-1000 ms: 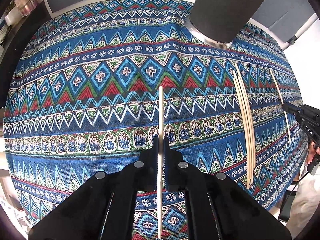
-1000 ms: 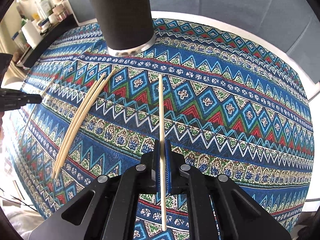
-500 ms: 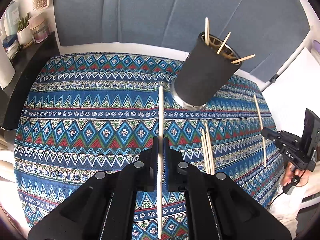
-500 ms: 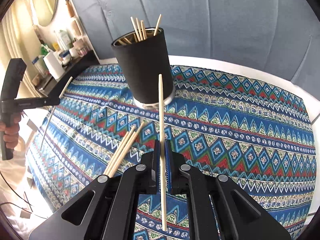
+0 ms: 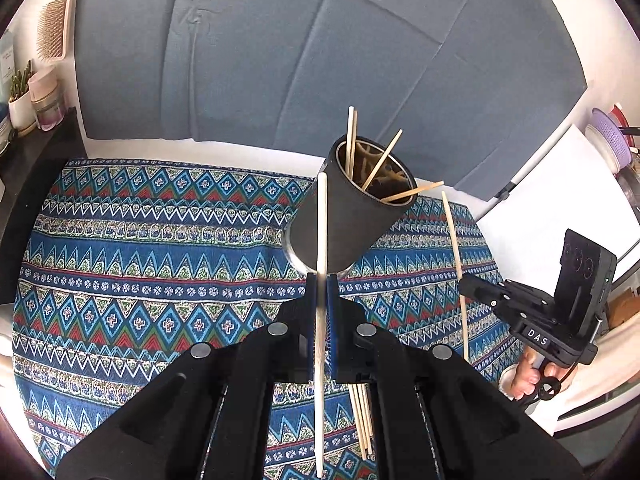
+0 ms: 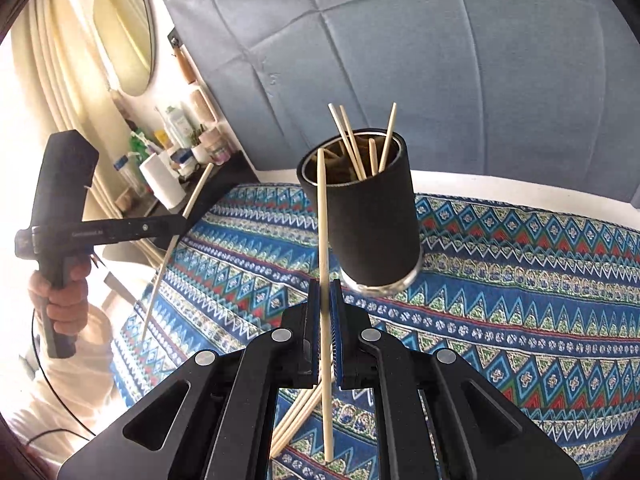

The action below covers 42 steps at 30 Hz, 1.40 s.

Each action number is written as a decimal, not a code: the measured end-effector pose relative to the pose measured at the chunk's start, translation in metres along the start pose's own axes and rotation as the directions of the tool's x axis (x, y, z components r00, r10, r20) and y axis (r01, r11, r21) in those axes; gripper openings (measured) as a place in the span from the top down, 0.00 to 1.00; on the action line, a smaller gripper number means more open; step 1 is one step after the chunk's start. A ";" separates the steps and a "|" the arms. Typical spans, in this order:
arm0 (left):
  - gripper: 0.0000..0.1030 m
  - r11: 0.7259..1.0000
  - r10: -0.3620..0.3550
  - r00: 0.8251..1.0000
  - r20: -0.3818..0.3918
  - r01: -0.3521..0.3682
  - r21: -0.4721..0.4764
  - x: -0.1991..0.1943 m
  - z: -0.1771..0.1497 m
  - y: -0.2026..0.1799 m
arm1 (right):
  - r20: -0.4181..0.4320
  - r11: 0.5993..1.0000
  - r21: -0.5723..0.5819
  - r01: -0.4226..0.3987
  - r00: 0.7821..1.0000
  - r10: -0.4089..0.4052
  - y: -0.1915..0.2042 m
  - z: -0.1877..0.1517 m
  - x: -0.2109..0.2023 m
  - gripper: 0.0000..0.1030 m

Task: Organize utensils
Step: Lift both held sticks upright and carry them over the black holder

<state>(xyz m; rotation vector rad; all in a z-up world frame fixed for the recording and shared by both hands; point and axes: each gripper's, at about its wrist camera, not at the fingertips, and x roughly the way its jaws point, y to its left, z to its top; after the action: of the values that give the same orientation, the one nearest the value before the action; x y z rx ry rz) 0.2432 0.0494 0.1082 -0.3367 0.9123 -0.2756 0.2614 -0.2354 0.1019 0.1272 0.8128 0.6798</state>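
Both sticks now lifted w/ black cup (image 5: 352, 216) centre-frame; we keep each hand-held gripper (left (image 5: 321, 312), right (image 6: 327, 312)) clenched on its chopstick (left's (image 5: 321, 232), right's (image 6: 323, 220)), tips aimed for dropping in.

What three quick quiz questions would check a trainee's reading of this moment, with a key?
1. True or false: the left gripper and the right gripper each clamp a chopstick.
2. Where do the loose chopsticks lie? A) in a drawer B) on the patterned cloth C) on a plate
3. Fill in: the black holder already holds several ____.

Key: 1 true; 2 B; 3 chopsticks.
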 end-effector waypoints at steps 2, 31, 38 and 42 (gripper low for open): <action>0.95 1.000 0.011 1.000 0.027 -0.011 0.003 0.003 0.008 -0.005 | 0.022 0.999 0.018 -0.027 0.999 0.027 -0.001 0.007 0.001 0.95; 0.95 0.990 -0.115 0.968 0.221 0.094 0.103 0.041 0.080 -0.054 | 0.365 0.978 0.036 -0.206 0.914 0.179 -0.033 0.094 0.014 0.95; 0.95 0.974 -0.174 0.897 0.406 0.096 0.205 0.029 0.078 -0.068 | 0.486 0.977 -0.029 -0.212 0.851 0.199 -0.029 0.099 0.012 0.95; 0.95 0.963 -0.211 0.842 0.496 0.092 0.254 0.024 0.077 -0.071 | 0.550 0.986 -0.054 -0.156 0.820 0.160 -0.028 0.097 0.017 0.95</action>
<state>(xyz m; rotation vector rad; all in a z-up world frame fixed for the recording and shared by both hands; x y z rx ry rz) 0.3128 -0.0115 0.1625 -0.2580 0.3111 -0.4060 0.3522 -0.2330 0.1481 0.3722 0.2375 0.7518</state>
